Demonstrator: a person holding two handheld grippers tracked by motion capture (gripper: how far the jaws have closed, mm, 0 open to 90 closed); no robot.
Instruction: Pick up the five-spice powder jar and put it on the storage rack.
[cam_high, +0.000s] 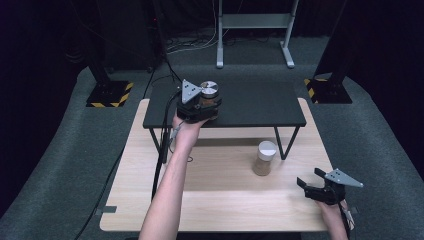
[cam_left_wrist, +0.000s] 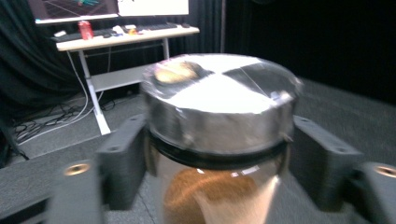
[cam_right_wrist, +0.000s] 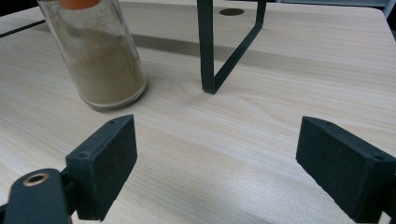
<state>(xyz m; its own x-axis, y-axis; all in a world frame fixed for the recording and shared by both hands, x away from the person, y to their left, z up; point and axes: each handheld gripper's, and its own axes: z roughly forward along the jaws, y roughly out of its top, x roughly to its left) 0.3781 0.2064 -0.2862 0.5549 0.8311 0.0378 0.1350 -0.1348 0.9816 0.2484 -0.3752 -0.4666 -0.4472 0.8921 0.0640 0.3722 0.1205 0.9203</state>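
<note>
A glass jar (cam_high: 209, 91) with a silver lid and brown powder stands at the left of the black raised shelf (cam_high: 260, 107). My left gripper (cam_high: 208, 104) is shut on it; in the left gripper view the jar (cam_left_wrist: 219, 98) sits between the two black pads (cam_left_wrist: 123, 161), held just under the lid. A second jar (cam_high: 264, 158), white-lidded and holding tan powder, stands on the wooden table (cam_high: 215, 200) under the shelf's front right. My right gripper (cam_high: 308, 177) hovers open near the table's front right corner, its jaws wide apart (cam_right_wrist: 215, 154) and the tan jar (cam_right_wrist: 105, 60) ahead to the left.
The shelf's thin black leg (cam_right_wrist: 210, 56) meets the table just right of the tan jar. A black cable (cam_high: 160, 160) trails from the left gripper down over the table's left side. Stand bases with yellow-black tape (cam_high: 110, 94) sit on the grey floor behind.
</note>
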